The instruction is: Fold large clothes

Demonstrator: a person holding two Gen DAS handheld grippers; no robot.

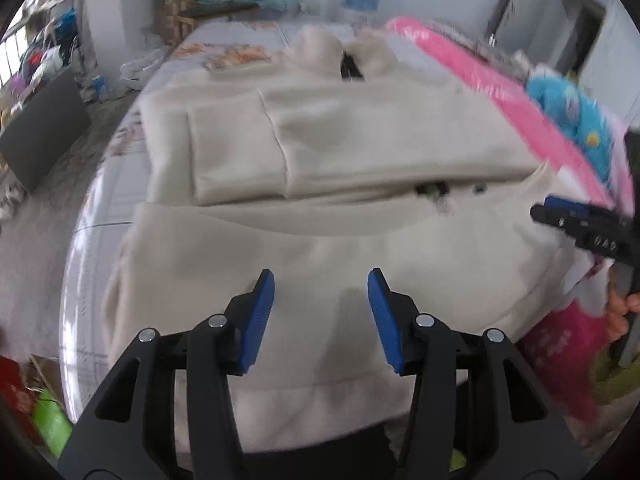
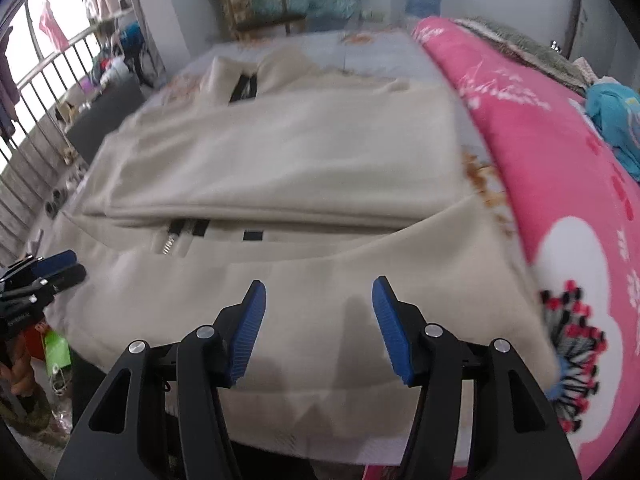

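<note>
You get soft, even daylight from the barred window (image 2: 44,80) at left — faint shadows fall on the cream jacket (image 1: 320,208). Both views smear with motion blur, and fisheye bending darkens the edges.

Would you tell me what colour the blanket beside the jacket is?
Pink with white floral print; the blanket shows best in the right wrist view.

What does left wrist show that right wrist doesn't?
Left wrist only: a patch pocket on the folded-over panel, and the right gripper seen from the side.
Right wrist only: the window railing, the pink quilt's white flower print, and the left gripper at the edge.
Both: the cream zip jacket on the bed, sleeves folded in, each camera's own jaws open above the hem.
</note>
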